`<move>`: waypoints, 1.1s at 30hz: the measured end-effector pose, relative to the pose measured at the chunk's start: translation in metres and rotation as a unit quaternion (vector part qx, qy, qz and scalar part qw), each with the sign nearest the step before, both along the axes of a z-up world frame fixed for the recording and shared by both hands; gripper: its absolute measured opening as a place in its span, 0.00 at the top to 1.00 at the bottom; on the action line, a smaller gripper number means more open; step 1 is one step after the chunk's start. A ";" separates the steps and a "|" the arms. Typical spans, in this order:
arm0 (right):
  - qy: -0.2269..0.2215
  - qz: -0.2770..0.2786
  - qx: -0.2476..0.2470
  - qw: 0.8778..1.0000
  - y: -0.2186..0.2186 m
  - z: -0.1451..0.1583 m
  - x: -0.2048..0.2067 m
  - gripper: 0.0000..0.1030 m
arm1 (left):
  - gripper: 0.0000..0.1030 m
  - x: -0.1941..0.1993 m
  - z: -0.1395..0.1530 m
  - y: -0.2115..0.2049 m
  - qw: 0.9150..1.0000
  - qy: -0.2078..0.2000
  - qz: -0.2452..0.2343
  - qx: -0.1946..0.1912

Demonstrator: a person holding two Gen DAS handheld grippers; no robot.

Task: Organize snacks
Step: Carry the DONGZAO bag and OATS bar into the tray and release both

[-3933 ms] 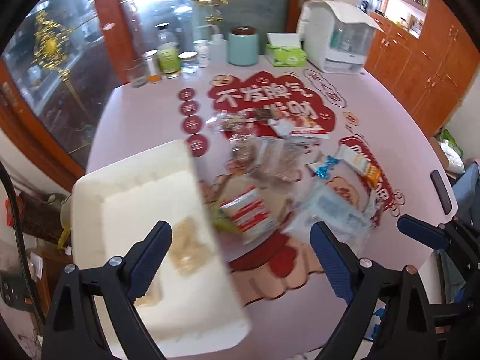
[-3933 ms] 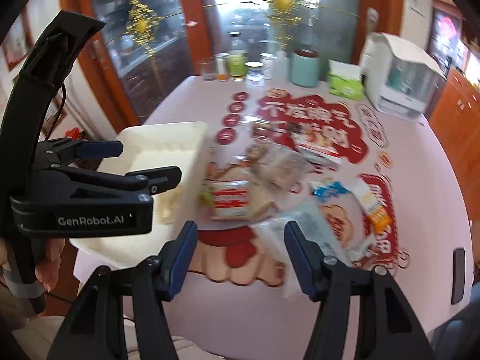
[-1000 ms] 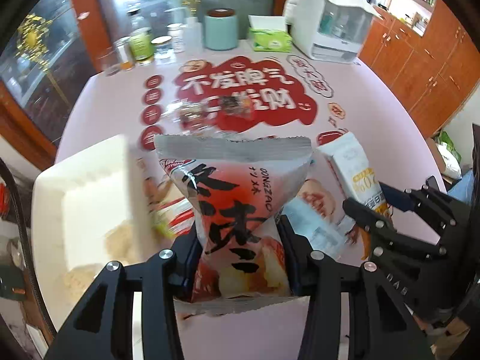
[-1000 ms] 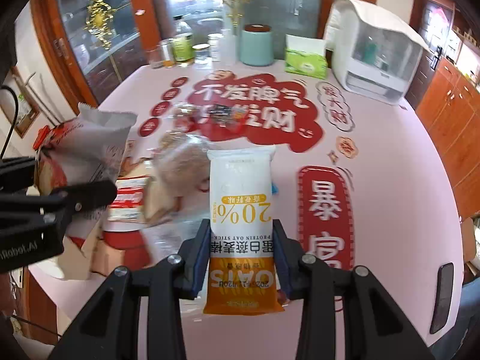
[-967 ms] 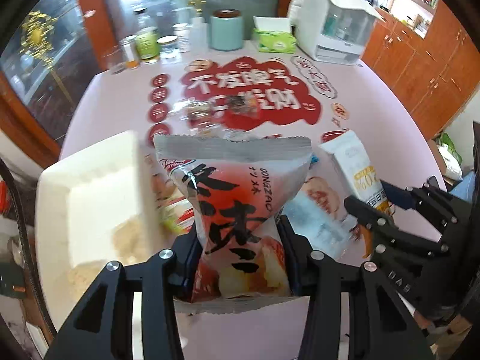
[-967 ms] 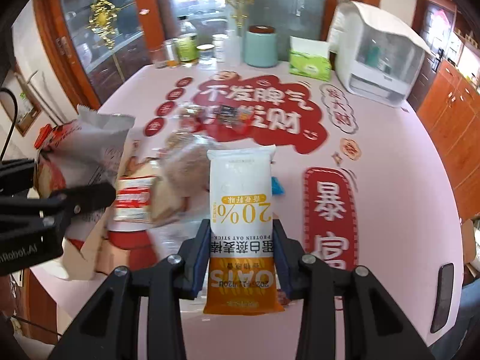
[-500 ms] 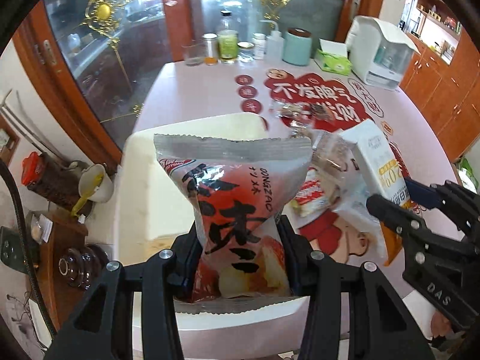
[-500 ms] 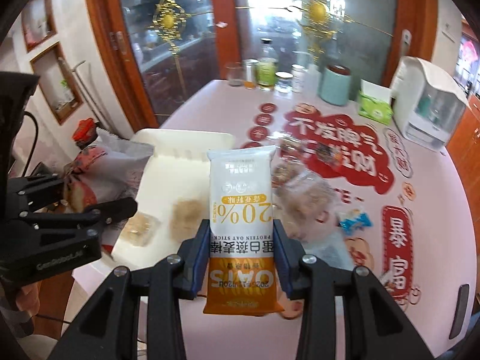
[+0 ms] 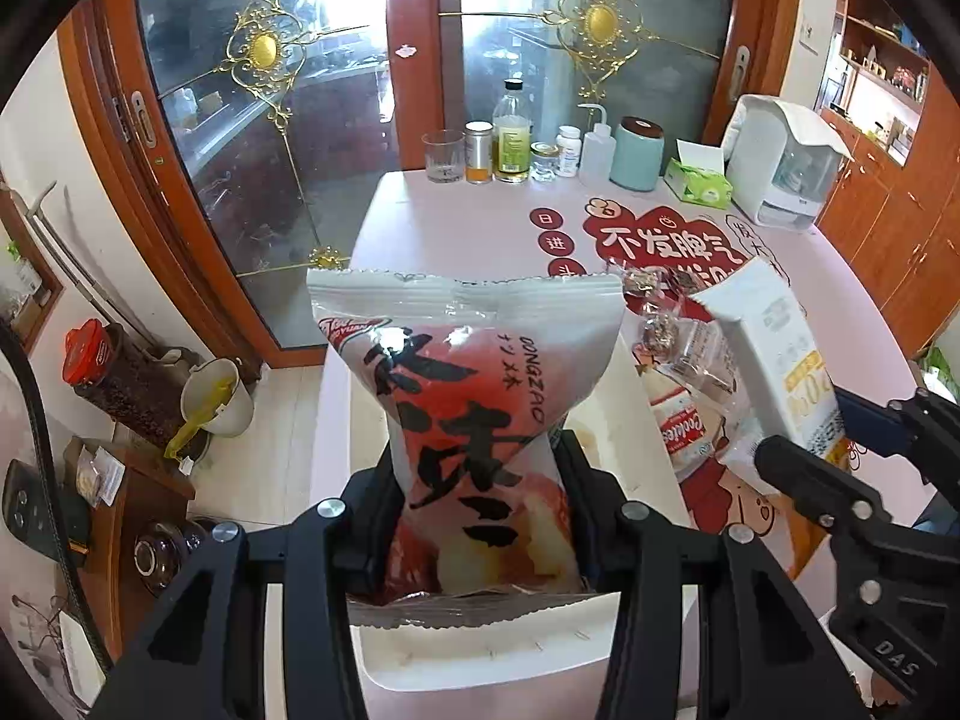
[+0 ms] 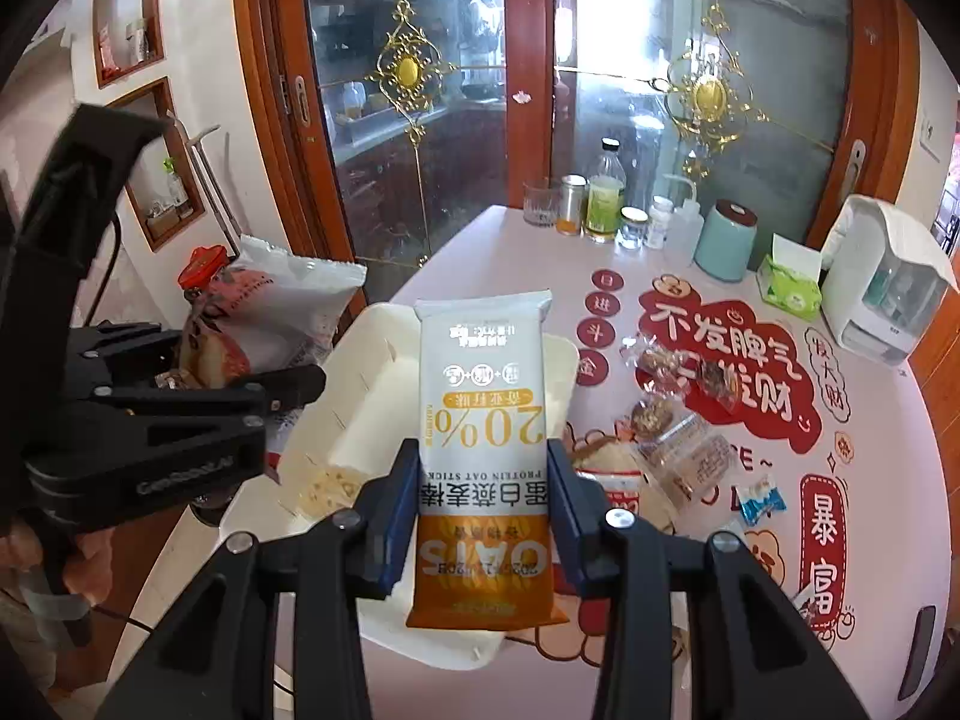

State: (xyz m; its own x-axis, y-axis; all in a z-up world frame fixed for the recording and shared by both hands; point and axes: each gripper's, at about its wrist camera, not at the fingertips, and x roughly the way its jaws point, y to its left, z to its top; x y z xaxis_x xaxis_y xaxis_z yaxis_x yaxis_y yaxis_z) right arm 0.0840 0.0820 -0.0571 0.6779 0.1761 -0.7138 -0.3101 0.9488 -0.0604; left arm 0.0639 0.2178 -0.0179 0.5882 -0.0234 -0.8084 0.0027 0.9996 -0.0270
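Red snack bag (image 9: 468, 420): clamped in left gripper (image 9: 474, 516), above white tray (image 10: 384, 372) | oat bar packet (image 10: 485, 468): clamped in right gripper (image 10: 483, 516), over tray's near end | tray: on pink table (image 10: 888, 480), left edge | loose snacks (image 10: 666, 432): right of tray

Both my wrist cameras close behind the tongs, angled down at the shared tabletop (image 9: 456, 222), glass doors (image 10: 432, 120) beyond.
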 end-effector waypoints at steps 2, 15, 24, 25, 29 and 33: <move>-0.004 0.001 0.001 1.000 0.005 0.004 0.001 0.61 | 0.56 0.002 0.001 0.005 1.000 -0.002 0.002 -0.001; 0.035 0.013 0.024 0.999 0.035 -0.008 0.026 0.60 | 0.55 0.051 -0.004 0.011 0.999 -0.009 0.005 0.031; 0.080 0.007 0.015 0.997 0.043 -0.039 0.041 0.57 | 0.10 0.069 -0.040 0.008 0.998 0.036 0.002 0.058; 0.088 0.007 0.016 0.996 0.043 -0.042 0.041 0.52 | 0.10 0.068 -0.043 0.007 0.997 0.037 0.002 0.063; 0.104 0.004 0.019 0.994 0.041 -0.051 0.042 0.45 | 0.10 0.067 -0.058 0.011 0.996 0.058 0.006 0.065; 0.111 0.008 0.023 0.994 0.040 -0.052 0.042 0.45 | 0.10 0.064 -0.064 0.019 0.996 0.068 0.014 0.051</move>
State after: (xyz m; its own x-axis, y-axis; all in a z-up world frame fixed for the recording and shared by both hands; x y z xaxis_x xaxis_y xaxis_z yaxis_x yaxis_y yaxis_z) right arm 0.1262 0.1223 -0.1096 0.5023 0.2223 -0.8356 -0.3260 0.9437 0.0551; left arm 0.1276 0.2363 -0.0821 0.4719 0.0776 -0.8783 -0.0216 0.9968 0.0764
